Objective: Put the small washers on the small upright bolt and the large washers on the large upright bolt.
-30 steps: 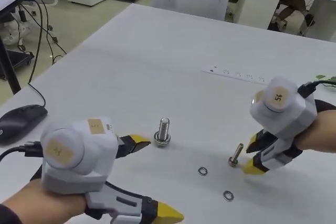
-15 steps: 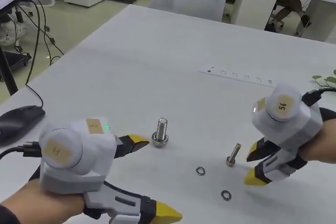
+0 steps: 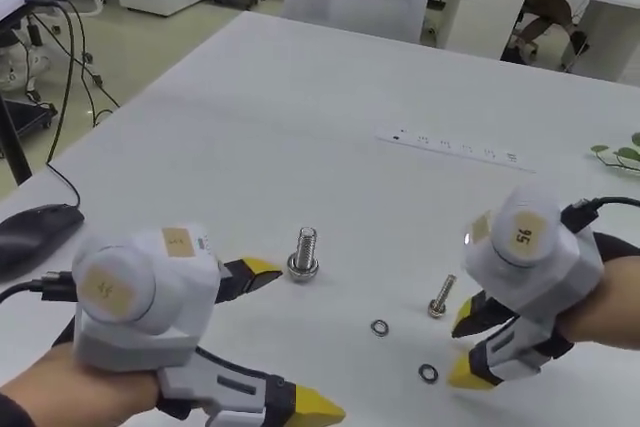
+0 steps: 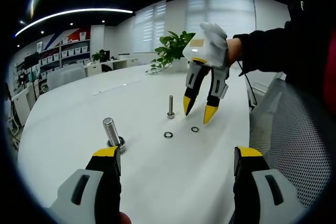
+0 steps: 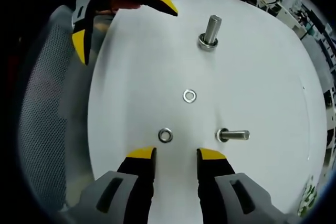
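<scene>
Head view clips the wide-open left gripper's (image 3: 292, 339) underside; right gripper (image 3: 463, 348) part-open, both empty.

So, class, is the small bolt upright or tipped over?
Upright: the small bolt stands on its head on the table, its shank pointing straight up.

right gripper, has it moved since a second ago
Yes: the right gripper has drawn back from the small bolt, toward the nearer washer.
</scene>
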Tool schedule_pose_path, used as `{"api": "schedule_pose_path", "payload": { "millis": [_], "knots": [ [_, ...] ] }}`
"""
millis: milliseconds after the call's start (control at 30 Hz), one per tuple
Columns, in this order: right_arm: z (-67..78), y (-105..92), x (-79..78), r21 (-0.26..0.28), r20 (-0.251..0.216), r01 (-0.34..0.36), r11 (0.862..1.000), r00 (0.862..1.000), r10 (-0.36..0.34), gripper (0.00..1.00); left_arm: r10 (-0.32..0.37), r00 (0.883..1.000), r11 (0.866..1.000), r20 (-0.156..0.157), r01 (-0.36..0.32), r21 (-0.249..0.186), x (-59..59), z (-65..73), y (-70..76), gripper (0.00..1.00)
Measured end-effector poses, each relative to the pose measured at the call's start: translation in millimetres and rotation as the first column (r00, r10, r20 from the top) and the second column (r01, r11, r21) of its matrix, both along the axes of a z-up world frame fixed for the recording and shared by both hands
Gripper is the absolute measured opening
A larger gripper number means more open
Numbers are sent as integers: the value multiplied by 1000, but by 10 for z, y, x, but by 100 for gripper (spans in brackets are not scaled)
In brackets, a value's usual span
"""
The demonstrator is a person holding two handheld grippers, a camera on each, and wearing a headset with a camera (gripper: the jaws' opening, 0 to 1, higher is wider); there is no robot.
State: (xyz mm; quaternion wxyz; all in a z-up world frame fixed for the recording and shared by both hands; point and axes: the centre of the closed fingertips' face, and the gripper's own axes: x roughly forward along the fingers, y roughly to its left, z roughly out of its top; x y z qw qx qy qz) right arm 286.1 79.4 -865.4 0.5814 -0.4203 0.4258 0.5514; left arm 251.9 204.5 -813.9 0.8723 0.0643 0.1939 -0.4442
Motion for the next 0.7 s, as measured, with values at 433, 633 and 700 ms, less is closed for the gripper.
{"api": "schedule_pose_path", "payload": {
  "millis": [433,633,700],
  "knots": [
    [-95,133,-114,-16,-16,-50,999,999,49,31,-2,1000,1000,2,2,-1,-3,13,3,89],
    [-104,180,-128,-24,-17,-65,998,998,65,31,-3,1000,1000,2,3,-3,-2,13,3,89],
    [-108,188,-123,-27,-14,-69,997,998,69,31,-3,1000,1000,3,3,-3,-2,14,2,89]
  ]
}}
